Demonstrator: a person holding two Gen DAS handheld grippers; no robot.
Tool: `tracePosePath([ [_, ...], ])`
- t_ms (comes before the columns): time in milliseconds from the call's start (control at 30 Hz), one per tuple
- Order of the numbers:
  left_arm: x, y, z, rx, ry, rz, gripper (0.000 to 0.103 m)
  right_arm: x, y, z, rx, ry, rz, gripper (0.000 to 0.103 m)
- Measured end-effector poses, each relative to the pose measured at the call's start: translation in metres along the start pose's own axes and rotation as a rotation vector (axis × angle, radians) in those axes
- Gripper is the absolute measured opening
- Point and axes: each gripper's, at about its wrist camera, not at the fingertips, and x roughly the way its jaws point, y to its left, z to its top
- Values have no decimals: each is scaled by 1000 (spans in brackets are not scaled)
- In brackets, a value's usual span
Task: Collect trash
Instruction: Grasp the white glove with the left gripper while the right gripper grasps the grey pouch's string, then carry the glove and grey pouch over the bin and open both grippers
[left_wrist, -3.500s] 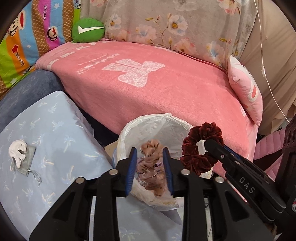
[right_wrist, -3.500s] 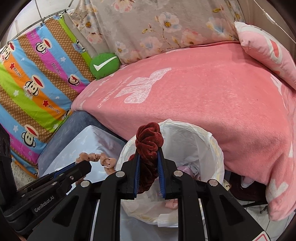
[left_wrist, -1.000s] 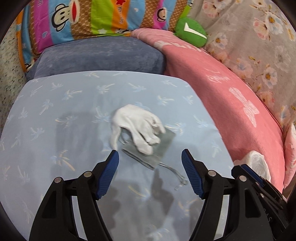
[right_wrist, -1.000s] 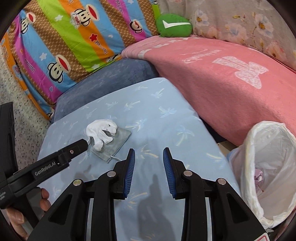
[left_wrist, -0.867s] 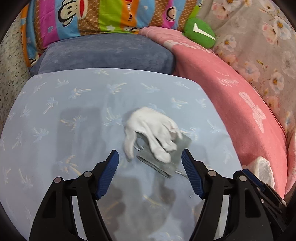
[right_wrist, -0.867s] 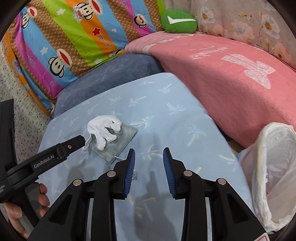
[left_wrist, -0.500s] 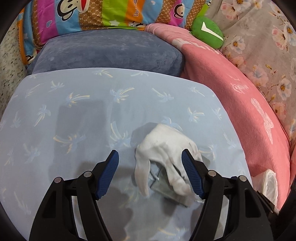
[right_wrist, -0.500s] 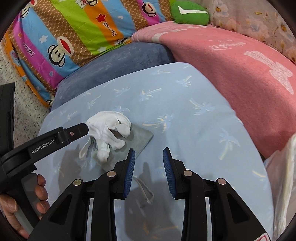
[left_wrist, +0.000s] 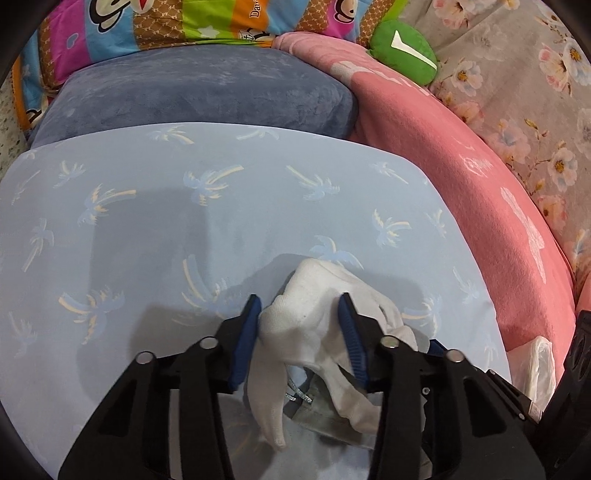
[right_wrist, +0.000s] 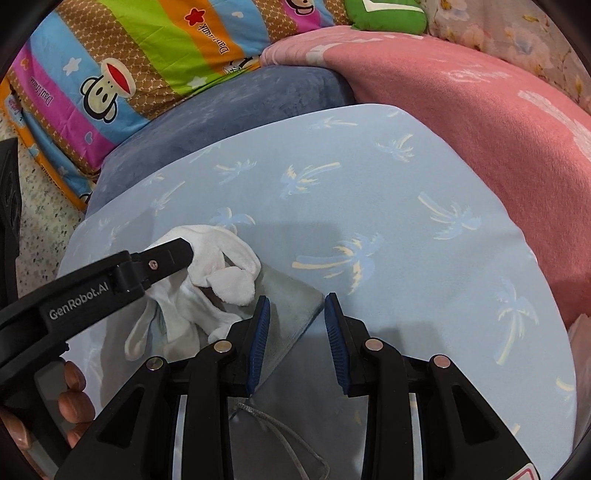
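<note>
pink blanket (left_wrist: 461, 177), blue cushion (left_wrist: 207, 85), speckled floor (right_wrist: 44, 206)

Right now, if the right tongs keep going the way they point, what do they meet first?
Most likely the grey pouch: its corner lies between the closing right tongs, under the white glove. Depth is unclear, so contact is uncertain.

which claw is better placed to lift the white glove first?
Left. The left claw already straddles the crumpled white fabric glove, its jaws closing around it. The right claw sits over the flat grey drawstring pouch beside the glove, also closing, so it suits the pouch instead.
</note>
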Motion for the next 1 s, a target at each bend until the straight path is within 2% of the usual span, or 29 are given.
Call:
tracePosePath([
  [33, 0, 0, -1, 2, -1, -1, 29, 1, 1, 0, -9, -3, -7, 26],
  [100, -2, 0, -3, 5, 1, -8, 21, 1, 0, -2, -11, -2, -4, 15],
  [200, -6, -1, -6, 6, 2, -7, 17, 0, -2, -5, -9, 4, 8, 9],
  [533, -32, -12, -24, 3, -6, -10, 16, -29, -7, -25, 24, 1, 34, 8],
  [1000, -82, -51, -49, 56, -51, -32, 16, -112, -25, -42, 60, -114, 48, 8],
])
